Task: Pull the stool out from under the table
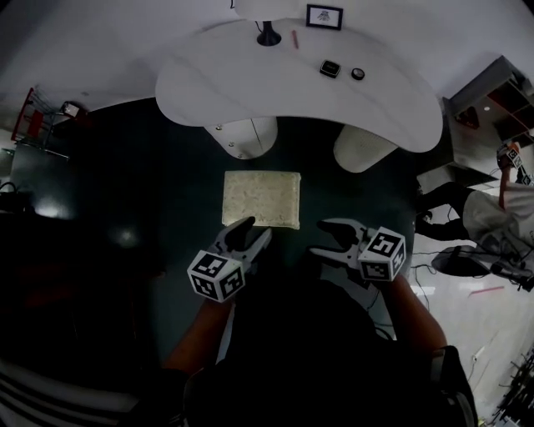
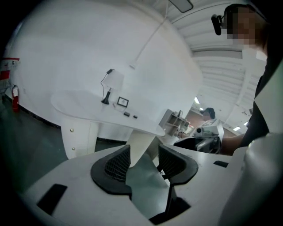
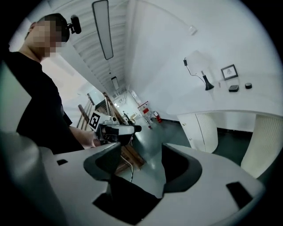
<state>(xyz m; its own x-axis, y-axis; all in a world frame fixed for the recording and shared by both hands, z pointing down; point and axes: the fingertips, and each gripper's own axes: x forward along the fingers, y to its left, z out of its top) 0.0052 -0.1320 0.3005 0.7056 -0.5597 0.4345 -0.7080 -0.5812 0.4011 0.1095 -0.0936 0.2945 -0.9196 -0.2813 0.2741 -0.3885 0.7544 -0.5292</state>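
The left hand-held gripper (image 1: 255,228) (image 2: 143,161), lower centre of the head view, has its jaws apart with nothing between them. The right hand-held gripper (image 1: 321,237) (image 3: 137,165) beside it is likewise spread and empty. Just above both, at the frame's centre, the pale square-topped stool (image 1: 261,198) stands on the dark floor (image 1: 125,192), clear of the white counter (image 1: 250,83) and in front of its two pedestals (image 1: 246,135). The counter carries a lamp (image 1: 269,35) and a picture frame (image 1: 324,16).
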